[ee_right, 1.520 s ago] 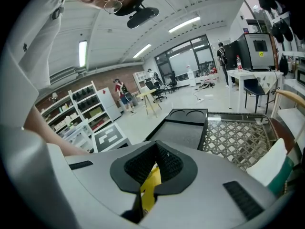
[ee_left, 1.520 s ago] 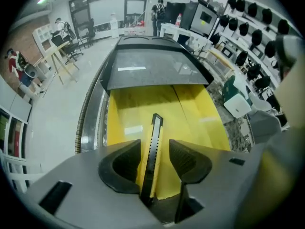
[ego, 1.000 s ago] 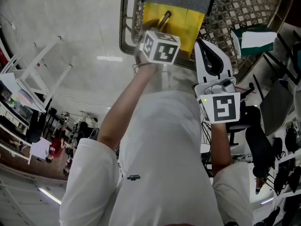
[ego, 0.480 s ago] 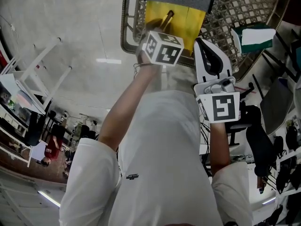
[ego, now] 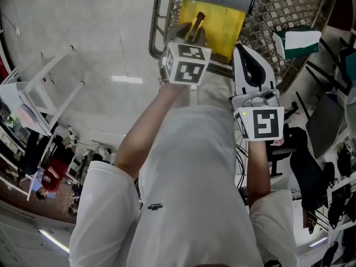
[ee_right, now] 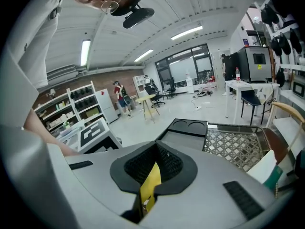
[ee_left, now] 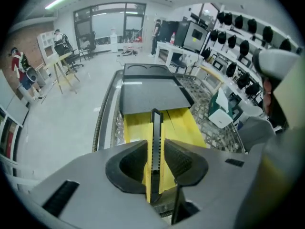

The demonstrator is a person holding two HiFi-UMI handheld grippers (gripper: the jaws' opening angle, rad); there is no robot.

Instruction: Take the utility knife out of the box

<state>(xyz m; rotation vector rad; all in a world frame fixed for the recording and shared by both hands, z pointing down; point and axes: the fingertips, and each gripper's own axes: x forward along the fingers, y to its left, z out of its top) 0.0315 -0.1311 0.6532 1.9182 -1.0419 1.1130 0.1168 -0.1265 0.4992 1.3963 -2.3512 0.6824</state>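
Observation:
A slim black-and-yellow utility knife [ee_left: 155,137] stands upright between the pads of my left gripper [ee_left: 155,159], which is shut on it. In the head view the knife [ego: 195,25] sticks up above the open yellow box [ego: 222,24], just beyond the left gripper [ego: 187,36]. The yellow box [ee_left: 183,128] lies below the knife, with a grey lid [ee_left: 151,95] behind it. My right gripper [ee_right: 151,173] is shut on a yellow flap of the box [ee_right: 150,185]. In the head view the right gripper [ego: 240,50] sits at the box's right edge.
The box rests in a wire-mesh cart basket [ego: 289,7] with a metal rim [ego: 157,32]. A green-and-white carton [ego: 303,42] lies at the basket's right side. Chairs and cables crowd the floor on the right; shelves and people stand far off.
My left gripper has risen with the knife, which now stands higher above the yellow box. The right gripper has lifted slightly, still at the box's edge.

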